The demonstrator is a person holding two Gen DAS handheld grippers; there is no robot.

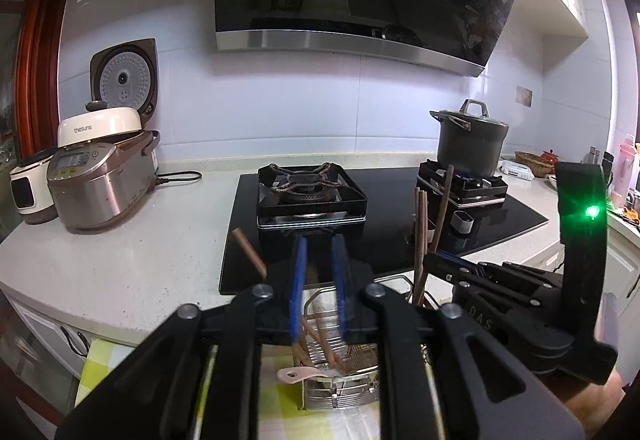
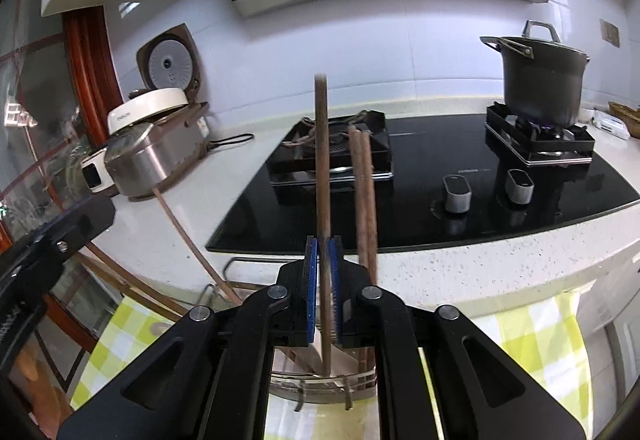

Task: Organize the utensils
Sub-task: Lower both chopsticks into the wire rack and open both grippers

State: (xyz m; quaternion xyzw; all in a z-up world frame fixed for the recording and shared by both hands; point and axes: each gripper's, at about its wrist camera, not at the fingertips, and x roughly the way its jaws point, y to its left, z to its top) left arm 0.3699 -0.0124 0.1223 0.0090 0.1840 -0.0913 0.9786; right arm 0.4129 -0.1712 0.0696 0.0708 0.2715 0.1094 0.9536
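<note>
My right gripper (image 2: 323, 244) is shut on an upright brown chopstick (image 2: 322, 143) whose lower end reaches down into a wire utensil basket (image 2: 320, 384). Two more chopsticks (image 2: 366, 199) stand in the basket just right of it. Another chopstick (image 2: 180, 232) leans out to the left. In the left wrist view my left gripper (image 1: 318, 260) hangs over the basket (image 1: 340, 388), its blue pads apart with nothing pressed between them. The leaning chopstick (image 1: 248, 252) passes outside its left finger. A pink spoon (image 1: 296, 374) lies at the basket's rim. The right gripper (image 1: 434, 258) appears there too.
The basket sits on a yellow checked cloth (image 1: 100, 364) below the counter edge. Behind it lies a black gas hob (image 2: 420, 207) with a dark pot (image 2: 544, 79) over a lit burner. An open rice cooker (image 1: 100, 183) stands at the left.
</note>
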